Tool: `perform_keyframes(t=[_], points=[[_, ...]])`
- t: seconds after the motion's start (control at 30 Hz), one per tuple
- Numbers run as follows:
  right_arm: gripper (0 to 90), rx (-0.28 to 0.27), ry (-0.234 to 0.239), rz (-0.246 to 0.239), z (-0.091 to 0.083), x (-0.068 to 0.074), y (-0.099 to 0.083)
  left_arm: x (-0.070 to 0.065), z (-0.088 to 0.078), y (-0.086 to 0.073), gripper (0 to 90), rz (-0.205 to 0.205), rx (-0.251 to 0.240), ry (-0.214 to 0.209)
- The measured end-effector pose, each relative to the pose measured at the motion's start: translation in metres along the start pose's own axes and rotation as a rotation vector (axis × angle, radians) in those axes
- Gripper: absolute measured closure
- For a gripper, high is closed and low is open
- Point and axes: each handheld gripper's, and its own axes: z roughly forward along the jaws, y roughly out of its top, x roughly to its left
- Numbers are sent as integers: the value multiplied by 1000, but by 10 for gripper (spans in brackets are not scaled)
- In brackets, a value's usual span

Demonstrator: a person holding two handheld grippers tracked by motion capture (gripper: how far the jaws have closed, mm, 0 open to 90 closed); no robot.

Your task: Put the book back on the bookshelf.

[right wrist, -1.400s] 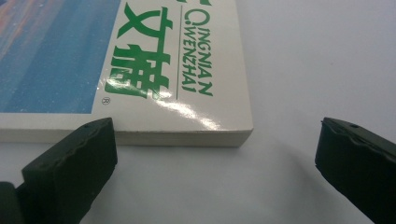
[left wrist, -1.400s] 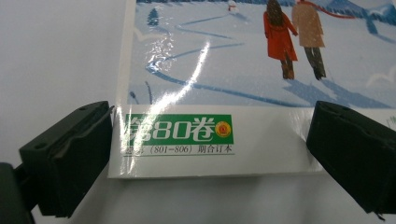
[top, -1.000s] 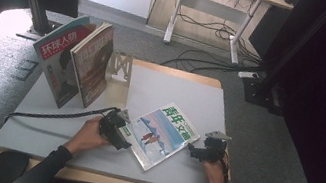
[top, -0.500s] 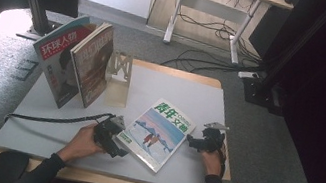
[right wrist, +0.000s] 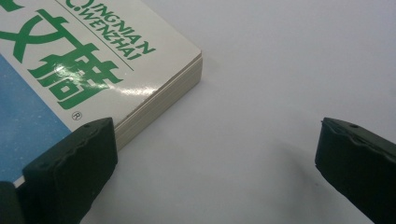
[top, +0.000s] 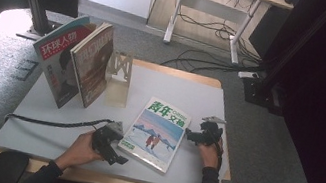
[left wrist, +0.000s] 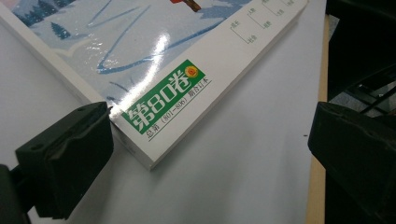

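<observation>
flat on the bench (top: 200,98), near the front edge: the thick magazine (top: 156,133), blue snowy cover up, green title toward the far end. closing in from both sides now. left gripper (top: 113,146) down at the near left corner, released, jaws spread wide; in the left gripper view one jaw just at the spine edge beside the green label on the magazine (left wrist: 163,93), the other well out over bare bench. right gripper (top: 194,135) at the far right corner, also released, jaws apart; in the right gripper view one jaw against the page edge of the magazine (right wrist: 93,60), the other off over the white surface. nothing grasped yet. looks like the approach step, lining up for a two-sided pickup, probably to stand it with the upright magazines (top: 77,63) leaning by the wooden bookend (top: 119,66) at the back left. next move calls for tipping each gripper so one jaw slides under the edge, then clenching on the thickness; cover glossy, stack heavy, so likely needs a firm, even bite at both corners before lifting.
</observation>
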Motion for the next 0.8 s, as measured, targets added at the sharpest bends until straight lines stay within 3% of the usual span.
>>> perform_keyframes(t=[0.53,0.8], points=[[0,-3,-1,22,12,0,9,-11,3,-3,10,12,-32,-29],[42,-21,19,44,12,-1,7,-8,0,-3,73,52,-35,-15]])
